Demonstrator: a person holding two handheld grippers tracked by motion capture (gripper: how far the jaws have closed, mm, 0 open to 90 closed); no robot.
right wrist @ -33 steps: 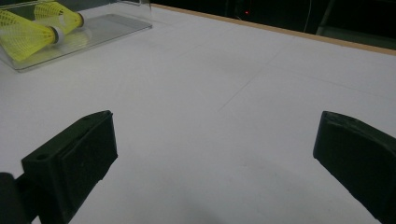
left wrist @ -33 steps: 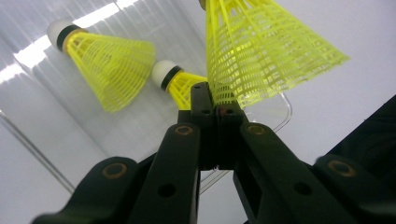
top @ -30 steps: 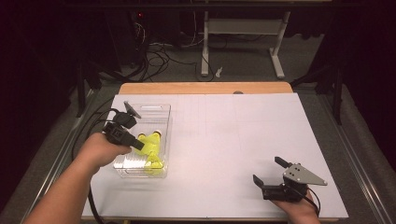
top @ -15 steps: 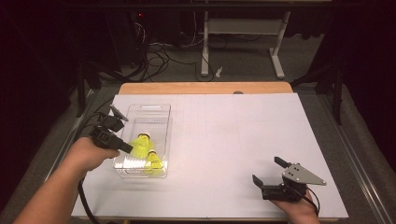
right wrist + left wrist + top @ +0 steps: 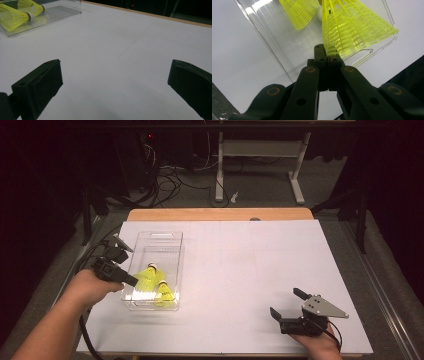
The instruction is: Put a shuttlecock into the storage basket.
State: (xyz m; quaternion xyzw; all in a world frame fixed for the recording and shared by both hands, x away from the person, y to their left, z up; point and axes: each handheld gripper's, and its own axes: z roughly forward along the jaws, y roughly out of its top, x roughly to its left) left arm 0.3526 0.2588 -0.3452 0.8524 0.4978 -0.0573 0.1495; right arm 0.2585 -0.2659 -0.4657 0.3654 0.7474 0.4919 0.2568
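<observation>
From my station I see the left gripper (image 5: 131,280) at the left wall of the clear plastic bin (image 5: 172,240), which sits on the left part of the white table (image 5: 240,265). In the left gripper view its jaws are pressed together, pinching the edge of the mesh skirt of a yellow shuttlecock (image 5: 352,30), with the bin's rim running just beyond the tips. A second shuttlecock (image 5: 299,11) lies farther into the bin. In the high view both shuttlecocks rest in the near half of the bin, one (image 5: 146,276) right at the left gripper's tips and the other (image 5: 166,294) close beside it toward the near wall. The right gripper (image 5: 290,306) sits low over the near right part of the table, well apart from the bin. In the right gripper view its jaws stand wide apart with only bare white surface between them, and the bin (image 5: 52,13) with its shuttlecocks shows far off at the upper left.
</observation>
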